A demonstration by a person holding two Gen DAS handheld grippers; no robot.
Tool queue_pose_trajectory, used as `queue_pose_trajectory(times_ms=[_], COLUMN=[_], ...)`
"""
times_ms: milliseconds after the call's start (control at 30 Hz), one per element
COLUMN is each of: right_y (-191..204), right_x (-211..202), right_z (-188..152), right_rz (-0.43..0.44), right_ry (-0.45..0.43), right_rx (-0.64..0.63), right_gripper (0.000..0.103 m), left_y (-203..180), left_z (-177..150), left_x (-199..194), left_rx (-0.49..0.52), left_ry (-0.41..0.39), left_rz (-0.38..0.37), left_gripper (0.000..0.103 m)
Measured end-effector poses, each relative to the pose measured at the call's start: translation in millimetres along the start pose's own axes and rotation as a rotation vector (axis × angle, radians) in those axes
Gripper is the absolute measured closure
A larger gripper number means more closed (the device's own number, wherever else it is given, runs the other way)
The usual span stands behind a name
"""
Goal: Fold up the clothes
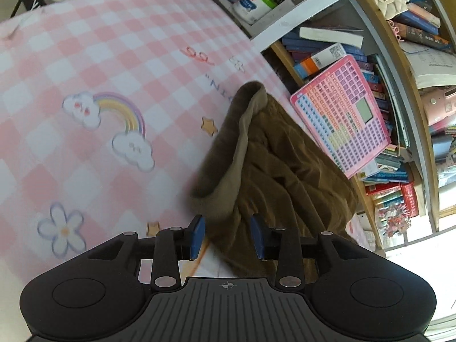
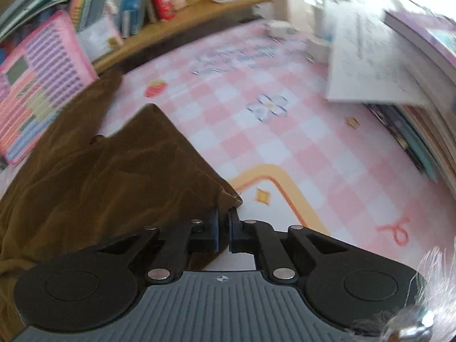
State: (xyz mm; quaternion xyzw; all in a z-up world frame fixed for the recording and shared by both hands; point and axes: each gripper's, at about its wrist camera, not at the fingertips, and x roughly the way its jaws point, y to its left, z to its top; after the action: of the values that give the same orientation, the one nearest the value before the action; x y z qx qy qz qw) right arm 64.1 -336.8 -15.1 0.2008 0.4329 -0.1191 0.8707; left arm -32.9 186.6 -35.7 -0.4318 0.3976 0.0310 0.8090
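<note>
Both wrist views downward, near cloth [image 1: 273, 165]

Pink checked mat [image 1: 85, 57], crowded bookshelf [image 1: 370, 114], pink keyboard toy [image 1: 342, 114], stacked books [image 2: 421, 119]

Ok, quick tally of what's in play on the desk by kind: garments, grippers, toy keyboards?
Brown garment: 1
Grippers: 2, the left gripper and the right gripper
Pink toy keyboard: 1
Total: 4

Pink checked tabletop [image 1: 85, 57] under brown garment [image 1: 285, 171], book stack [image 2: 421, 131] at its edge.
</note>
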Motion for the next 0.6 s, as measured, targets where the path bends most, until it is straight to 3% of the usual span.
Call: queue_pose_trajectory(times_ms=[100, 167, 267, 333, 467, 600], right_y=[6.0, 8.0, -8.5, -34.4, -86.3, -96.3], right_x=[-50.8, -99.0, -151.9, -148.6, -96.8, -85.0], right_z=[11.3, 17.0, 7.4, -9.2, -50.4, -72.2], right_rz=[0.126, 0.226, 0.229, 0.146, -0.036, -0.076], right_ry=[-0.149, -0.271, -0.373, -0.302, 0.003, 0.054], right_rx=[-0.012, -0.022, -0.044, -0.005, 0.104, 0.118], right_gripper=[0.098, 0.099, 0.099, 0.098, 0.098, 0.098], left_y=[-2.4, -4.5, -6.7, -5.9, -1.7, -5.5], left_z=[-6.0, -7.2, -8.0, -9.4, -13.5, -17.1], left_x=[2.1, 3.0, 2.4, 2.9, 11.9, 22.8], left_rx=[-0.026, -0.039, -0.049, -0.063, -0.103, -0.127], left_ry=[0.005, 0.01, -0.001, -0.007, 0.023, 0.038], left_rz=[0.018, 0.02, 0.006, -0.005, 0.003, 0.009], left_gripper=[0.051, 0.051, 0.048, 0.044, 0.043, 0.042])
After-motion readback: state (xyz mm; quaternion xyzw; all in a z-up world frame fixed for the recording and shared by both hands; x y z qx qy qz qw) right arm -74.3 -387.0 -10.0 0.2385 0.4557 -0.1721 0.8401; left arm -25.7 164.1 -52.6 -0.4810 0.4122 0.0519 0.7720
